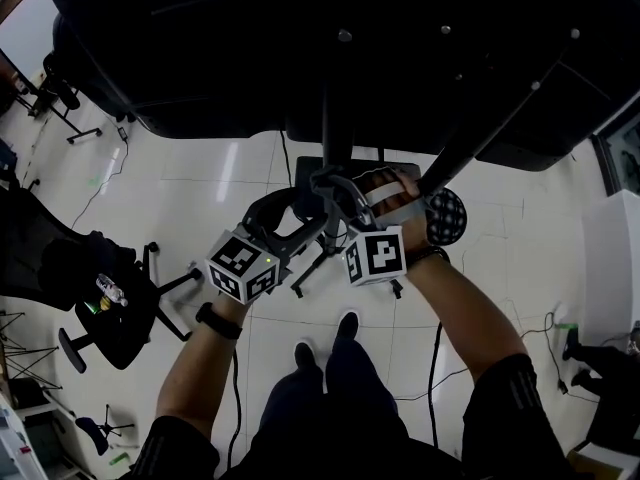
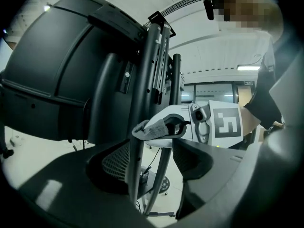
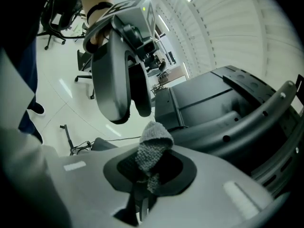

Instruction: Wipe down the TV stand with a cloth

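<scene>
Pinching a grey cloth (image 3: 153, 144) tight, the right gripper (image 3: 147, 175) holds it just right of the TV stand's post (image 2: 147, 80), below the TV (image 1: 300, 48); the left gripper (image 2: 156, 163) is half open around that post.

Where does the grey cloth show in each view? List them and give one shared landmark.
Head view: cloth, a small grey bit at centre, beside the stand's pole.
Left gripper view: cloth at centre, by the pole.
Right gripper view: cloth at lower centre, pinched in the right claw.
Shared landmark: black TV back.
</scene>
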